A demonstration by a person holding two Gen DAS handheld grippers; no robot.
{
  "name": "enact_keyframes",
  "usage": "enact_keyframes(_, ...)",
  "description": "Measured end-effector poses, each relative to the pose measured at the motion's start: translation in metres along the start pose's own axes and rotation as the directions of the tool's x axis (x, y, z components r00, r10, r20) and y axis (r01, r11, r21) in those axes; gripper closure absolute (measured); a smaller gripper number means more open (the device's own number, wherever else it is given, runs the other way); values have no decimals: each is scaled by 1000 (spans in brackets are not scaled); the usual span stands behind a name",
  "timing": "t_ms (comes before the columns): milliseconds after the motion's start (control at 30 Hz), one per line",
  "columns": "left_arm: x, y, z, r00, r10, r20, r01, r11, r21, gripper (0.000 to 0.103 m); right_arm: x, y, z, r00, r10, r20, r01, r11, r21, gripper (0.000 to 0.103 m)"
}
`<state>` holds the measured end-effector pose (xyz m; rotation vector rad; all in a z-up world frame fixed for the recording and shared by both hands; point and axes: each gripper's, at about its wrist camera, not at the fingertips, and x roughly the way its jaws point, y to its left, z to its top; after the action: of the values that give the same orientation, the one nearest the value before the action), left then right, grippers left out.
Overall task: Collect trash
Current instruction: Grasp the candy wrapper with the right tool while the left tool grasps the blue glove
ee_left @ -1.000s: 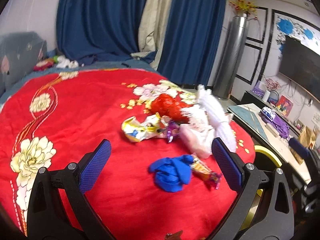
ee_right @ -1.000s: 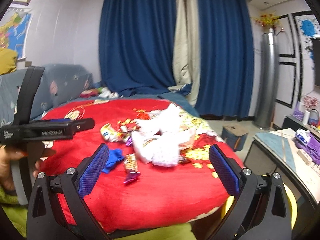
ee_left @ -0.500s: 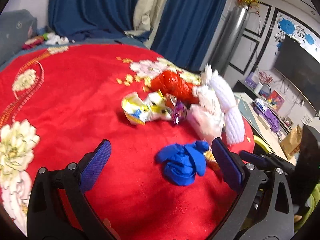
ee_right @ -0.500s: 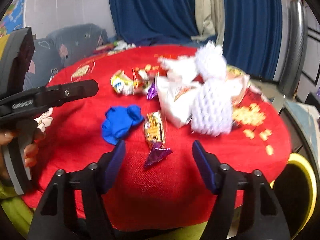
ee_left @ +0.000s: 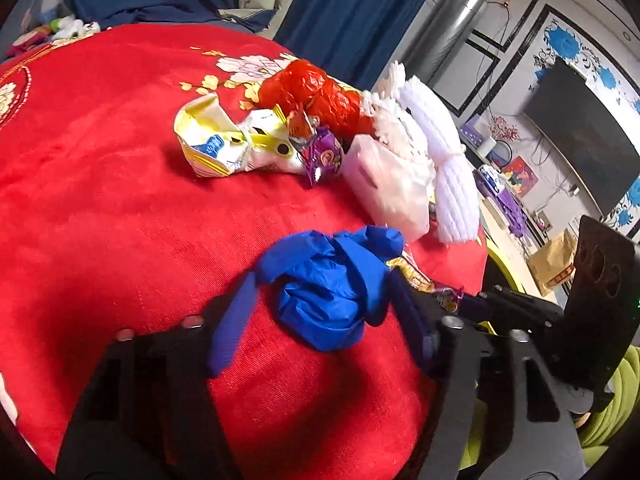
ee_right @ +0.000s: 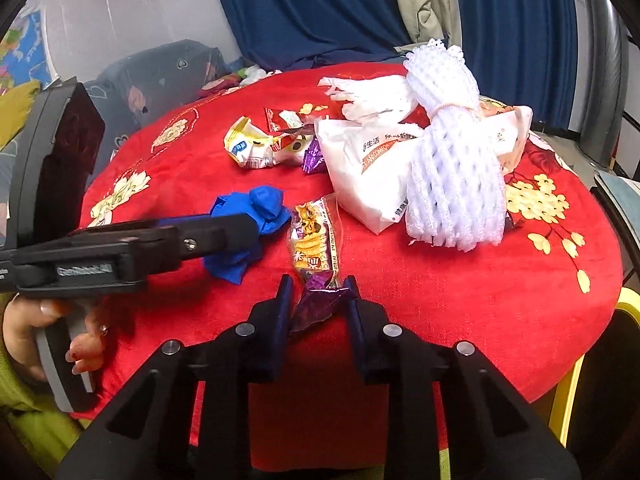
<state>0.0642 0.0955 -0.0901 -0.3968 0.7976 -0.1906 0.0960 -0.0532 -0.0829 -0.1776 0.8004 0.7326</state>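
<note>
Flanking blue glove (ee_left: 332,292), left claw (ee_left: 328,312) agape; right claw (ee_right: 319,304) pinching purple wrapper (ee_right: 316,304) near cloth edge (ee_right: 320,360)

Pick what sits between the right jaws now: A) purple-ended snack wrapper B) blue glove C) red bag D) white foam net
A: in the right wrist view the right gripper has its jaws on either side of the snack wrapper's purple end; the blue glove sits by the left gripper.
</note>
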Motion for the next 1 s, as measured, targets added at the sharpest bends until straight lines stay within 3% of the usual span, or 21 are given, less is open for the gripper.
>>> enact_keyframes(100, 1, 0, -3, 1000, -5, -17, 5, 1000, -2, 79, -2, 2, 0, 1000, 0, 16, 1, 1000, -11, 80)
enact_keyframes(200, -1, 2, -2, 1000, -21, -15, 21, 1000, -5, 90, -11, 3, -2, 999, -5, 42, 7, 999, -33, 80)
enact_keyframes(433, -29, -18, 6, 995, -20, 95, 13, 997, 73, 92, -44, -4, -5, 991, -13, 136, 22, 998, -60, 82)
enact_keyframes(633, -50, -53, 13, 985, -49, 165, 23, 988, 154, 92, -72, -21, -3, 980, -27, 195, 28, 1000, -6, 82)
enact_keyframes(1000, -37, -108, 25, 985, -87, 151, 48, 968, 245, 92, -117, -74, -8, 953, -163, 256, 131, 982, 138, 82)
